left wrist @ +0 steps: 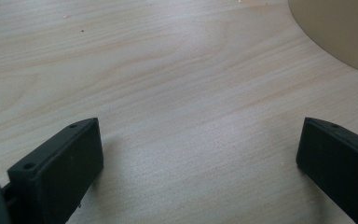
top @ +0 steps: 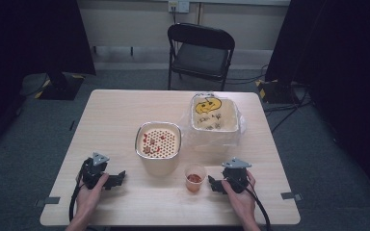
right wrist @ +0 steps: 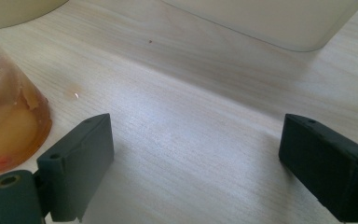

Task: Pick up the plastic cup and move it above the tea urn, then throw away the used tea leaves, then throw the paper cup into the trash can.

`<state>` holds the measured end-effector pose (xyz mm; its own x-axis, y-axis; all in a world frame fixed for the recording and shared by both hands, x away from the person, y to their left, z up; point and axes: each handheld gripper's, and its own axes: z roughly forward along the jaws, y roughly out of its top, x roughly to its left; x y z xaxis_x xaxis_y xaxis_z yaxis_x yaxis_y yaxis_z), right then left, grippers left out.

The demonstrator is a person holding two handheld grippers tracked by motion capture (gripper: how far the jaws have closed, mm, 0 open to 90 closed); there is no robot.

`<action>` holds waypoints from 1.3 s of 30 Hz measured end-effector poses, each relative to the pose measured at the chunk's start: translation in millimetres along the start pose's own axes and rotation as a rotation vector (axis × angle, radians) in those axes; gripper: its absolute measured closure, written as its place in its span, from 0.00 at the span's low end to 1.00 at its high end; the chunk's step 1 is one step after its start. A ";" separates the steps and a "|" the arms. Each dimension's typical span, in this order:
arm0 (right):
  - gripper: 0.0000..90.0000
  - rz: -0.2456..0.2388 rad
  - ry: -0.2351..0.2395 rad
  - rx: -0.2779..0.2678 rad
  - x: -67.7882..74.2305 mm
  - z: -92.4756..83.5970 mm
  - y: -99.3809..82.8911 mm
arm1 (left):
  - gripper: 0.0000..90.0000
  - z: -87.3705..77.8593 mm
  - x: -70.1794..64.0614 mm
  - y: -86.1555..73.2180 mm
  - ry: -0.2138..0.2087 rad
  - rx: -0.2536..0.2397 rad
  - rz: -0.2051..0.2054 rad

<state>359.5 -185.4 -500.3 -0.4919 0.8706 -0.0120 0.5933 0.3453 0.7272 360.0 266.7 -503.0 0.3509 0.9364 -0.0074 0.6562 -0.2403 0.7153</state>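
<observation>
A small clear plastic cup [top: 194, 177] with orange-red pieces in liquid stands near the table's front edge. In the right gripper view the cup [right wrist: 4, 121] is just left of my left jaw. My right gripper [top: 214, 184] rests on the table just right of the cup, pointing at it; it [right wrist: 196, 121] is open with only bare wood between the jaws. My left gripper [top: 116, 179] rests at the front left, pointing right; it [left wrist: 198, 126] is wide open and holds nothing. A cream pot [top: 158, 144] with a perforated insert holding red bits stands mid-table.
A white bin [top: 215, 118] lined with a clear plastic bag holds yellow peel, behind and right of the pot. The pot's side [left wrist: 345, 32] shows at my left gripper's upper right. A black folding chair [top: 200, 53] stands beyond the wooden table [top: 115, 115].
</observation>
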 end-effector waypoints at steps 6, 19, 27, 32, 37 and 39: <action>0.11 0.006 -0.005 0.007 0.6 -0.1 0.8 | 0.00 0.0 0.0 0.0 0.000 0.000 0.000; 0.19 0.000 0.054 0.006 2.2 -10.8 4.3 | 0.00 0.0 -0.1 0.0 0.000 0.000 0.000; 0.20 -0.001 0.155 0.011 3.4 -24.7 2.8 | 0.00 0.0 0.0 0.0 0.000 0.000 0.000; 0.20 -0.017 0.199 0.025 9.4 -30.4 0.1 | 0.00 0.1 -0.2 0.0 -0.001 -0.001 -0.003; 0.20 -0.039 0.245 0.037 16.5 -31.9 -3.0 | 0.00 0.0 -0.1 0.0 0.000 0.000 -0.001; 0.20 -0.047 0.268 0.040 19.6 -31.3 -2.9 | 0.00 0.0 0.0 0.0 0.000 0.000 0.000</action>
<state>328.2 -180.3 -481.2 -0.6673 0.7313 0.1414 0.5883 0.4011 0.7022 360.0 266.7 -503.0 0.3509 0.9364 -0.0072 0.6561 -0.2404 0.7153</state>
